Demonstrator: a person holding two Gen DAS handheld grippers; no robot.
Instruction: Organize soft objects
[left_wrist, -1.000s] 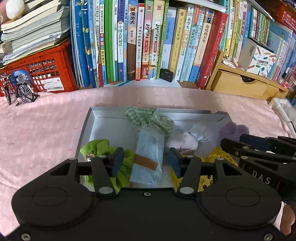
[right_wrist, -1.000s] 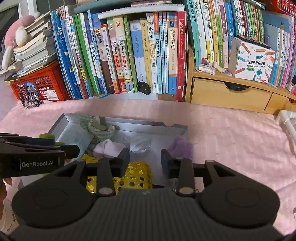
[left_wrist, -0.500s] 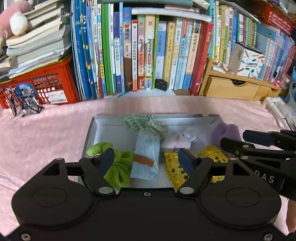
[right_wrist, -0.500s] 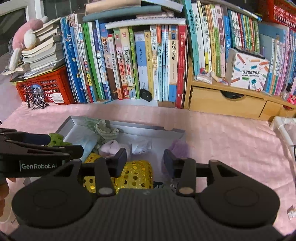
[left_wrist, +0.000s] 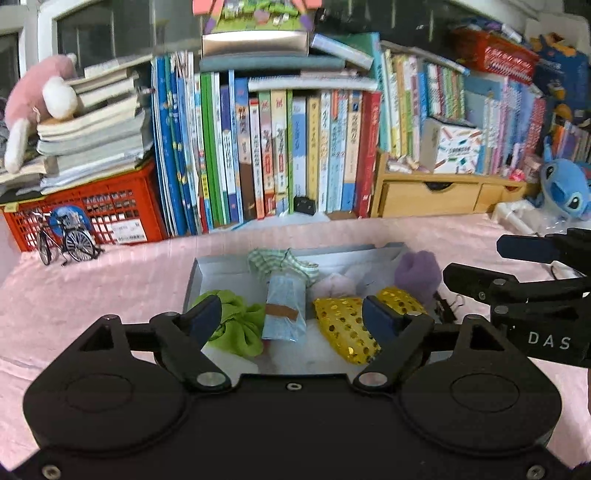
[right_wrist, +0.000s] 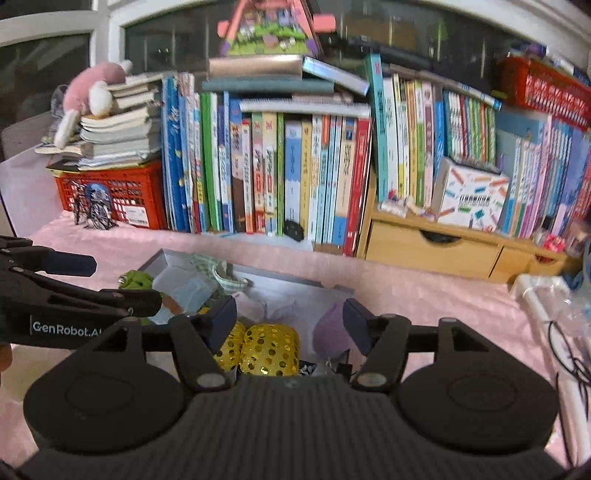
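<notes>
A grey tray (left_wrist: 195, 273) on the pink cloth holds a green scrunchie (left_wrist: 236, 326), a light blue packet with an orange band (left_wrist: 284, 308), a green checked cloth (left_wrist: 273, 260), a pale pink soft piece (left_wrist: 334, 286) and a yellow sequined pouch (left_wrist: 343, 326). A purple fluffy piece (left_wrist: 417, 267) sits at the tray's right end. My left gripper (left_wrist: 291, 314) hovers above the tray's near edge, its jaws opening with nothing gripped. My right gripper (right_wrist: 290, 317) hangs over the yellow sequined pouch (right_wrist: 269, 349) and the purple piece (right_wrist: 328, 328), its jaws also opening and empty.
Upright books (left_wrist: 280, 155) line the back, beside a red crate (left_wrist: 92, 210) with a model bicycle (left_wrist: 66, 242) in front. A wooden drawer unit (left_wrist: 432, 197) and a blue plush toy (left_wrist: 567, 186) stand at the back right. A white pipe (right_wrist: 546, 314) and wires lie to the right.
Both grippers have risen and drawn back from the tray while their jaws widened. The soft things stay in the tray, and more of the shelf top has come into view.
</notes>
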